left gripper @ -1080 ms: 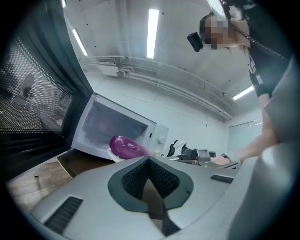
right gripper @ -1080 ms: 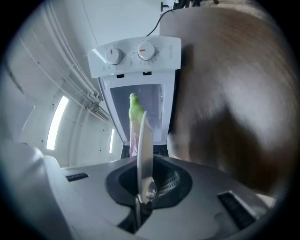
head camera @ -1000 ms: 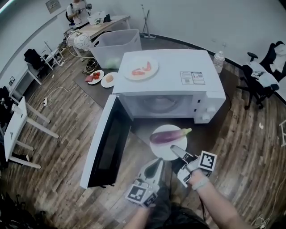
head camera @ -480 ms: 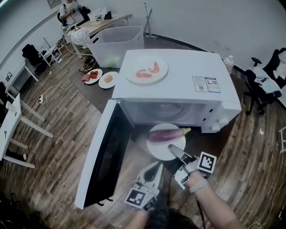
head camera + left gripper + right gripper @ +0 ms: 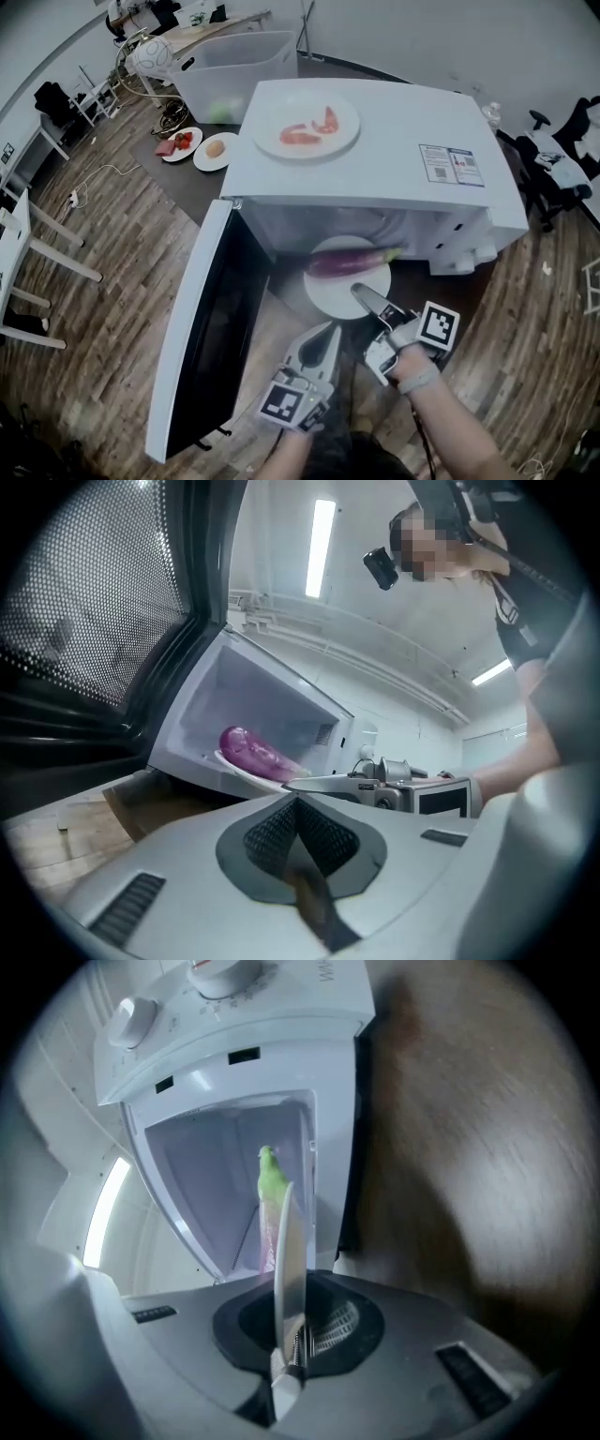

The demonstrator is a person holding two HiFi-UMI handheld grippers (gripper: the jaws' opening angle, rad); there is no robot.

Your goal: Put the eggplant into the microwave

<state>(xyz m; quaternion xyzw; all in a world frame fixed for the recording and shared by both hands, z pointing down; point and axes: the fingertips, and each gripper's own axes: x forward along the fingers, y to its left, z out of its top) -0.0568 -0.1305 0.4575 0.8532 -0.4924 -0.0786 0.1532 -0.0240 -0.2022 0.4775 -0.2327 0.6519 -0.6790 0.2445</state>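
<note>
A purple eggplant (image 5: pixel 349 262) with a green stem lies on a white plate (image 5: pixel 333 300) at the mouth of the white microwave (image 5: pixel 375 159), its far side under the top edge of the cavity. My right gripper (image 5: pixel 361 292) is shut on the plate's near rim. In the right gripper view the plate (image 5: pixel 289 1251) stands edge-on between the jaws, with the eggplant's stem (image 5: pixel 271 1177) beyond it. My left gripper (image 5: pixel 330 336) is shut and holds nothing, just left of the right one and in front of the opening. The left gripper view shows the eggplant (image 5: pixel 251 752) inside the opening.
The microwave door (image 5: pixel 202 319) hangs open to the left, close beside my left gripper. A plate of red food (image 5: pixel 307 127) sits on top of the microwave. Two small plates (image 5: pixel 178 143) and a plastic bin (image 5: pixel 230 66) are on the floor behind; a water bottle (image 5: pixel 494 114) is at the right.
The plate with the eggplant has moved forward from in front of the microwave into its opening. Both grippers advanced with it, and the microwave now looks nearer.
</note>
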